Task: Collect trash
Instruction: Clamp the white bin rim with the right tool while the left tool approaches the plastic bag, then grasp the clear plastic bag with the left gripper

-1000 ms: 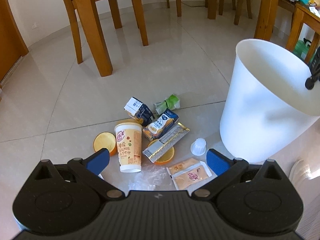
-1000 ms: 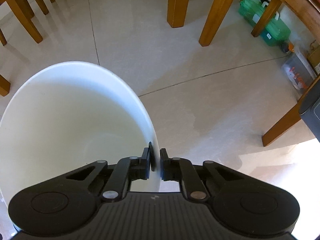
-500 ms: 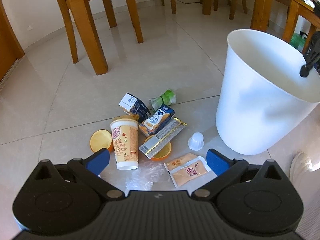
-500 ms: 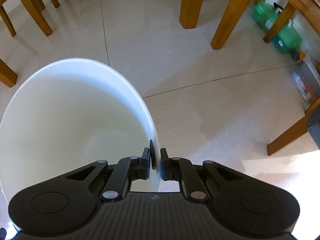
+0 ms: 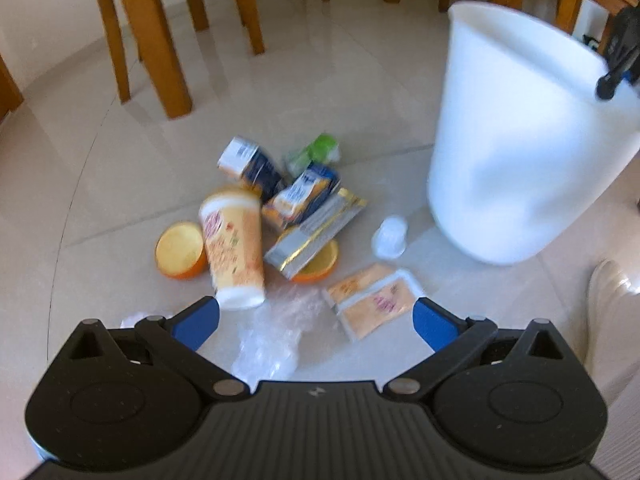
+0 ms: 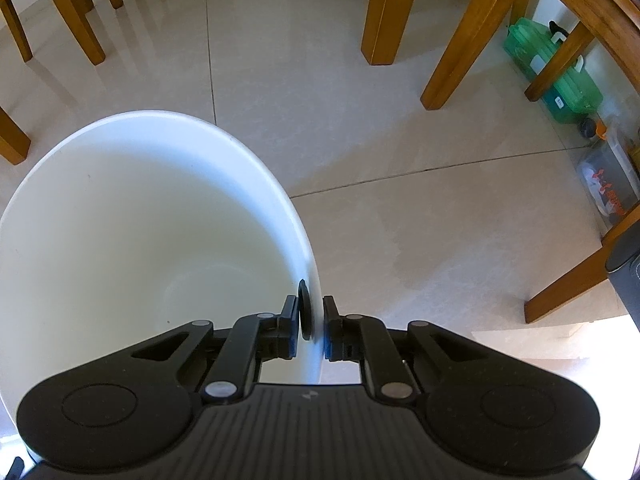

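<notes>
Trash collection barely begun: bin empty, litter all on the floor.

The right hand-held gripper [image 6: 311,322] is clenched on the white bin's [image 5: 516,152] rim; the left hand-held gripper [image 5: 316,320], jaws spread and empty, hangs over the litter pile [image 5: 280,232] beside the bin, nothing collected yet.

Glossy pale floor tiles [image 6: 360,128] reflect daylight around wooden chair legs [image 5: 160,40].

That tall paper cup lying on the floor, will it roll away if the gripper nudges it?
Probably: the cup lies on its side on smooth glossy tile. Being tapered, it would likely curve rather than roll straight. It looks light and crushable.
</notes>
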### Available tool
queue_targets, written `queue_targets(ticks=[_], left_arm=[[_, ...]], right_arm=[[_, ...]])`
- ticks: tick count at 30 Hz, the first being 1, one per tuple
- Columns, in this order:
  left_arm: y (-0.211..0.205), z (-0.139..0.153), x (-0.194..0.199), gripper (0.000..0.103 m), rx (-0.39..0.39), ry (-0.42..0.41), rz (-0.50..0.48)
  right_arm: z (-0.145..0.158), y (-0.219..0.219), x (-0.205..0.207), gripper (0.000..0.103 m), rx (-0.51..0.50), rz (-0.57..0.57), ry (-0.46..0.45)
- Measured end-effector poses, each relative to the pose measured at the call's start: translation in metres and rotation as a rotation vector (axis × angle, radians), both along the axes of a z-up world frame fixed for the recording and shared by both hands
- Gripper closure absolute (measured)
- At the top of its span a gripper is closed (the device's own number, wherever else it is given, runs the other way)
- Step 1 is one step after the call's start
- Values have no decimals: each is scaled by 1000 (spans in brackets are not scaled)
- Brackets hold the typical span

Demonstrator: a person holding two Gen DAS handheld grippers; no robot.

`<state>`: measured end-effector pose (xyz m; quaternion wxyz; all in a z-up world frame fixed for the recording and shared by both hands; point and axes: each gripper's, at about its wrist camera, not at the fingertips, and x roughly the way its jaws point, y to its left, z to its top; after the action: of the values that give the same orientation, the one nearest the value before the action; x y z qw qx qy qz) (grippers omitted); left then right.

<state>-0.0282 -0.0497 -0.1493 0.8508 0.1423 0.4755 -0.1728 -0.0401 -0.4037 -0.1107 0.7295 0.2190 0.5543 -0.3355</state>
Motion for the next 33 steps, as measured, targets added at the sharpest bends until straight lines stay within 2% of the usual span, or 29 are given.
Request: queue_targets(ticks=[7,15,18,21,27,33], left_arm=[[28,-48,17,3,23,20,65],[29,-111,62,11,95,111,51],[28,-125,68,17,96,145,50],[22,-135,72,19,107,170,32],[14,-150,73,48,121,215,0],[13,-142,65,58,115,202,-20]], right_arm=[[-1,2,1,88,-13,7,13],[0,1,5,88,-15,2,22],[0,1,5,87,-17,1,23],[-1,2,6,87,-21,3,24],[-2,1,9,87,-23,1,26],[-2,-1,9,87,-24,0,28]])
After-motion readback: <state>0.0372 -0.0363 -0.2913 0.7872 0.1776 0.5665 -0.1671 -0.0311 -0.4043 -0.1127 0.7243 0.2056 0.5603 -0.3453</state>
